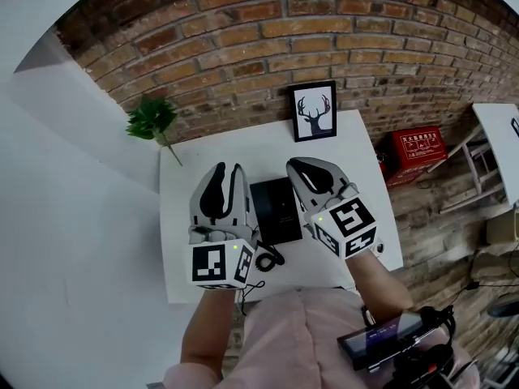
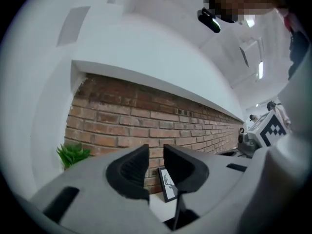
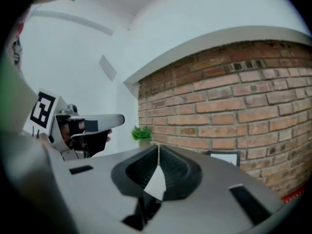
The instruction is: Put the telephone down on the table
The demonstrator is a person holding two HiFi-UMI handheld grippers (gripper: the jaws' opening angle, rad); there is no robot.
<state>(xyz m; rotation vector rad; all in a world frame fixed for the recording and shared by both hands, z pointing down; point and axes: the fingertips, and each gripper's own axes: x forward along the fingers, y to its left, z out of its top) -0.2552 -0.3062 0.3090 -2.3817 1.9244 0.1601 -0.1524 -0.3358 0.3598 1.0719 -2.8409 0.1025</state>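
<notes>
The black telephone (image 1: 276, 209) lies flat on the white table (image 1: 185, 254), its coiled cord (image 1: 267, 258) trailing toward the near edge. Both grippers hang above the table on either side of it, touching nothing. My left gripper (image 1: 228, 170) is left of the phone; in the left gripper view (image 2: 156, 152) its jaws stand a narrow gap apart with nothing between them. My right gripper (image 1: 293, 165) is right of the phone; in the right gripper view (image 3: 158, 147) its tips meet, shut and empty. Both point toward the brick wall.
A framed deer picture (image 1: 314, 111) leans on the brick wall (image 1: 324, 39) at the table's back edge. A green plant (image 1: 152, 118) stands at the back left corner. A red box (image 1: 415, 150) and another white table (image 1: 499, 128) are on the right.
</notes>
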